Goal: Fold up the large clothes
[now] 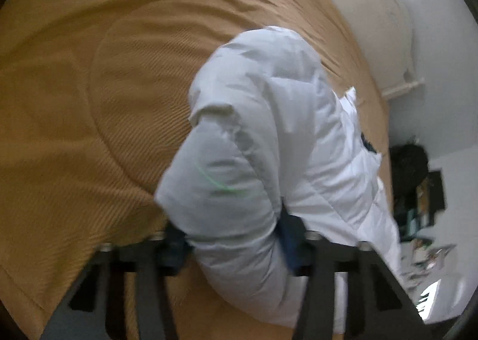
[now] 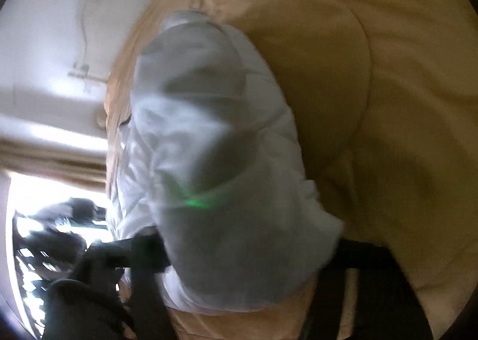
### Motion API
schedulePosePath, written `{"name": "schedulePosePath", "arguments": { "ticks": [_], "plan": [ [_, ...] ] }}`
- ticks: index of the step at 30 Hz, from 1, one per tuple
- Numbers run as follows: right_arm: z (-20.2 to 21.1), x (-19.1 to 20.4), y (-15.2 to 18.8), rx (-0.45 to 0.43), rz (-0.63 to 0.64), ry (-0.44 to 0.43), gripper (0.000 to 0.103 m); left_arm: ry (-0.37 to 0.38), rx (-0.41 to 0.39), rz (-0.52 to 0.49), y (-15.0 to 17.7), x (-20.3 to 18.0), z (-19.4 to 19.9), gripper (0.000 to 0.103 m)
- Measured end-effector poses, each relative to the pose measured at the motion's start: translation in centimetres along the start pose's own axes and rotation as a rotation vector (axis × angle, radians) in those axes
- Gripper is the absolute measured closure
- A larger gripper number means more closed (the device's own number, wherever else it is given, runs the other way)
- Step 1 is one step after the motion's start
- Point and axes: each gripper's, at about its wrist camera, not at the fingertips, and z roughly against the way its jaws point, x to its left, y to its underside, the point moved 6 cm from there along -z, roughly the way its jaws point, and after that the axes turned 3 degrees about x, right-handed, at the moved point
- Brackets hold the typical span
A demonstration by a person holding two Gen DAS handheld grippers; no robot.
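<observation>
In the left wrist view, the left gripper has its blue-padded fingers set part-way apart and pressed on either side of a puffy fold of the white padded jacket, so the quilted cloth bulges up between them and is held. Past that grip the jacket stretches away across the tan bedspread, lying along the bed's right edge; beyond it are a pale wall and some dark clutter low at the right. In the right wrist view, blurred by motion, the right gripper has dark fingers at a middling spread with a thick bunch of the same jacket filling the gap and apparently clamped there. Farther off the garment runs along the bed's left edge over the bedspread, with bright window light at the far left.
</observation>
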Motion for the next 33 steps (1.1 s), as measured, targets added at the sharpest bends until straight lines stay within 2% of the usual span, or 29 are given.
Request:
{"name": "schedulePosePath", "arguments": {
  "ticks": [2,4,6,9,11,13,14,15,16,18,19,21,23,26,28,31,33],
  "plan": [
    [0.9,1.6,0.1,-0.012,0.060,0.037,0.066,-0.027,-0.031,-0.030,0.1,-1.0,1.2,0.075],
    [2.4,3.2,0.5,-0.031,0.086,0.040,0.072,-0.013,-0.060,-0.016,0.4,-1.2,3.6,0.082],
    [3.7,4.5,0.8,-0.034,0.084,0.025,0.075,-0.002,-0.079,-0.011,1.3,-1.1,6.1,0.083],
    [6.5,5.2,3.1,-0.021,0.112,0.021,0.075,-0.008,-0.079,-0.031,4.1,-0.2,9.8,0.083],
    [9.0,4.1,5.4,0.002,0.116,0.019,0.075,-0.042,-0.062,-0.070,7.0,1.1,11.4,0.082],
    [10.5,1.5,8.0,0.040,0.093,0.025,0.074,-0.103,-0.020,-0.117,9.4,3.0,11.1,0.077],
    [10.3,0.2,9.0,0.059,0.082,0.046,0.068,-0.125,-0.004,-0.120,10.3,4.3,10.7,0.073],
    [9.7,-1.5,9.9,0.083,0.066,0.080,0.057,-0.139,0.020,-0.112,11.1,5.7,9.6,0.059],
    [8.6,-3.2,10.5,0.105,0.046,0.106,0.050,-0.128,0.034,-0.091,11.4,6.8,8.9,0.048],
    [7.0,-6.6,11.5,0.140,0.007,0.129,0.023,-0.066,0.036,-0.030,10.7,8.1,9.1,0.039],
    [7.0,-7.6,11.5,0.141,-0.014,0.124,0.022,-0.044,0.020,0.002,9.8,8.8,10.0,0.037],
    [8.8,-9.1,11.0,0.114,-0.086,0.079,0.022,-0.067,-0.038,0.020,7.7,10.0,12.4,0.031],
    [11.3,-9.8,10.3,0.072,-0.102,0.090,0.022,-0.173,-0.124,0.017,5.1,11.0,15.2,0.027],
    [15.1,-9.2,9.5,-0.009,0.006,0.280,0.022,-0.206,-0.158,-0.056,3.3,9.2,17.2,0.027],
    [17.1,-6.5,9.6,-0.091,0.173,0.466,0.022,-0.189,-0.160,-0.150,3.6,6.0,17.2,0.026],
    [18.7,-1.5,9.7,-0.281,0.420,0.693,0.022,-0.146,-0.111,-0.312,5.9,0.3,15.2,0.025],
    [19.2,0.6,8.9,-0.364,0.534,0.757,0.024,-0.124,-0.075,-0.407,7.1,-3.1,12.6,0.025]
  ]
}}
